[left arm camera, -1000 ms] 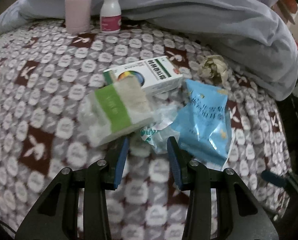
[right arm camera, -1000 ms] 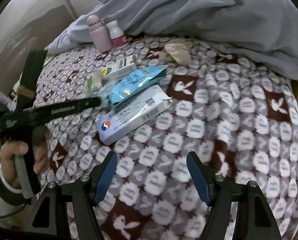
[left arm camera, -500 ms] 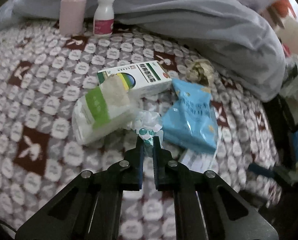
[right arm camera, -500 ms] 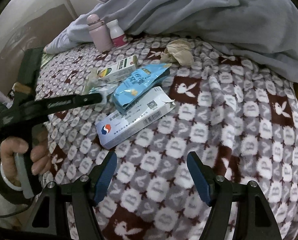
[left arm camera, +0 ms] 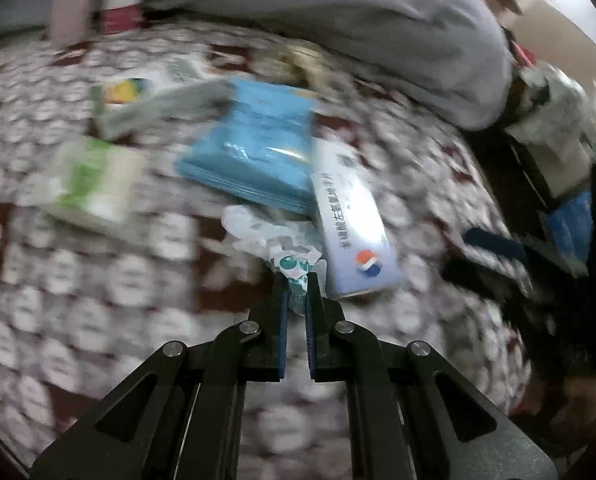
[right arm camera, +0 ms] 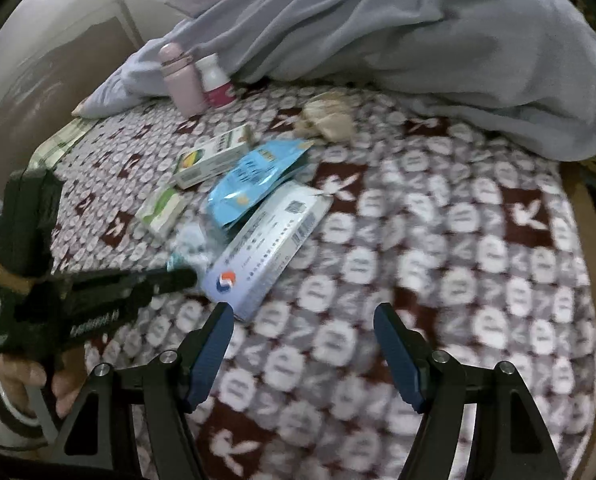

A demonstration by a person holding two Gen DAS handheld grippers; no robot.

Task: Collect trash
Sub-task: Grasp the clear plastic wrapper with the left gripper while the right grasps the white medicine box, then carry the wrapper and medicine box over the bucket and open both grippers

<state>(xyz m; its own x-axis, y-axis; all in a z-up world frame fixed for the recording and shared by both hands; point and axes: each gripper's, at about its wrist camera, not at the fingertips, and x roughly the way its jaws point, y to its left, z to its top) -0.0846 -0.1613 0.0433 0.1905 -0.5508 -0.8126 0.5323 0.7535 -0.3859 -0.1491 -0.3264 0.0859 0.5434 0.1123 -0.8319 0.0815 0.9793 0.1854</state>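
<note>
- Two grippers work over a bed (right arm camera: 478, 240) with a brown and white patterned blanket; several pieces of trash lie together on it.
- Left gripper (left arm camera: 295, 296): its fingers are closed on a crumpled wrapper (left arm camera: 273, 240), white with green print. The pinched end sits between the pads and the rest of the wrapper spreads forward and a little to the left, away from the fingers.
- The wrapper lies just beside a long white box (left arm camera: 350, 228), touching its left edge, and in front of a blue pouch (left arm camera: 257, 152). The long axis of the box runs away from the left fingers, slightly tilted.
- Right gripper (right arm camera: 304, 320): its fingers stand apart with nothing between them, over bare blanket. The near corner of the white box (right arm camera: 265, 248) is just beyond the left finger.
- In the right wrist view the left gripper (right arm camera: 177, 278) reaches in from the left side, held by a hand (right arm camera: 29, 380) low at the edge, and points steeply down at the pile.
- The left view is blurred, so this hand seems to be in motion.
- My judgement: the wrapper is gripped, and the next move is to lift it free without dragging the box or pouch.
- For the box, the right hand is nearer.
</note>
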